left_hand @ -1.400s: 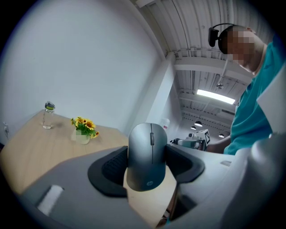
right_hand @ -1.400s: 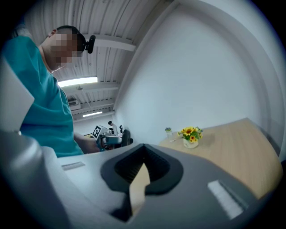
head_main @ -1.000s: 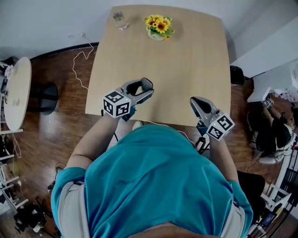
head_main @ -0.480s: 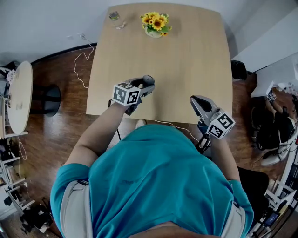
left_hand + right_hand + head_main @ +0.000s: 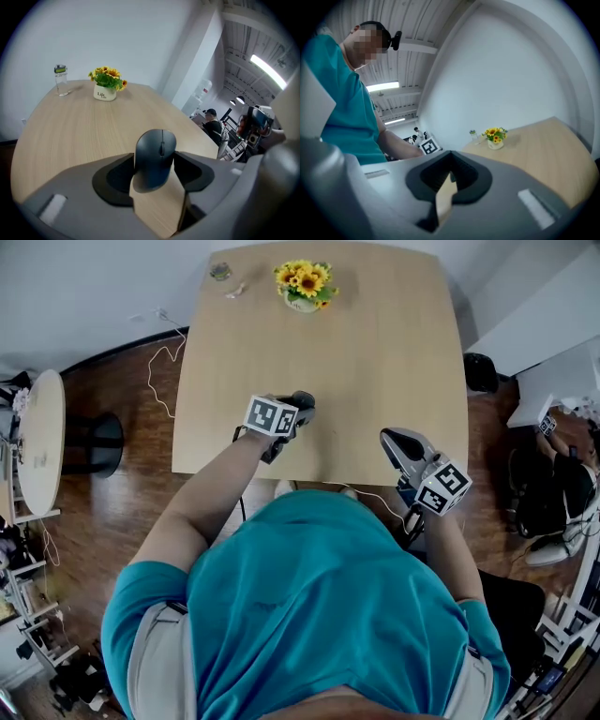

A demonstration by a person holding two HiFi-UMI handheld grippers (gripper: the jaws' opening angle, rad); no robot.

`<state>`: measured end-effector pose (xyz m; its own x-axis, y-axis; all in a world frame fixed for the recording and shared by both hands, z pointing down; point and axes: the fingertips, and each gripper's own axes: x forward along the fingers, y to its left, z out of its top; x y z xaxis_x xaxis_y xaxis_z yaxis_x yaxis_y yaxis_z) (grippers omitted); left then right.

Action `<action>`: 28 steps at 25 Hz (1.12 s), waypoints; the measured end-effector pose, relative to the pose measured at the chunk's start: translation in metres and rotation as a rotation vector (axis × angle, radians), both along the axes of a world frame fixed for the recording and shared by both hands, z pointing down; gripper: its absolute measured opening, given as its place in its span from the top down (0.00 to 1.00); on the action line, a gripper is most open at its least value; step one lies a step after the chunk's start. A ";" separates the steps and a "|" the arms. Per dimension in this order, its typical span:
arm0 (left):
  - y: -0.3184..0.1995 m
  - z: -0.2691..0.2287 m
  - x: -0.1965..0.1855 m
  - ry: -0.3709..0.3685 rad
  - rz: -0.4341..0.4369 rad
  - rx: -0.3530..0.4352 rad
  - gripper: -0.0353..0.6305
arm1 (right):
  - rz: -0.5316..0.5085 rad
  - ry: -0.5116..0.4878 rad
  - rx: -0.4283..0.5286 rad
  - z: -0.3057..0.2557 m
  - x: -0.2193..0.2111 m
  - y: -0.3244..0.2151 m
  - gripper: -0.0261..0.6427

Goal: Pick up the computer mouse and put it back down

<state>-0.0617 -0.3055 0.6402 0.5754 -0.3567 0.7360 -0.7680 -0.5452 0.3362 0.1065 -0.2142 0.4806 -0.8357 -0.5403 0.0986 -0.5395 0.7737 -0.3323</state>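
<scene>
A dark grey computer mouse sits between the two black pads of my left gripper, which is shut on its sides. In the head view that gripper hangs low over the near left part of the light wooden table, with the mouse at its tip. Whether the mouse touches the tabletop I cannot tell. My right gripper hovers at the near right table edge. Its jaws are shut with nothing in them.
A pot of sunflowers and a small clear bottle stand at the table's far edge. A round side table stands on the left. A white cable trails on the floor. A seated person is at the right.
My left gripper has come down toward the tabletop with the mouse in it and now tilts more steeply downward. The right gripper has stayed in place.
</scene>
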 end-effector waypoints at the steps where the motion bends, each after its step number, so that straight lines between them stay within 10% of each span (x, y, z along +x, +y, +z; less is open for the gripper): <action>1: -0.001 0.006 0.000 -0.013 -0.004 -0.014 0.53 | 0.003 0.001 -0.001 0.001 0.002 -0.001 0.96; 28: -0.020 0.093 -0.018 -0.292 -0.057 -0.235 0.54 | 0.055 -0.009 -0.052 0.020 0.030 0.003 0.96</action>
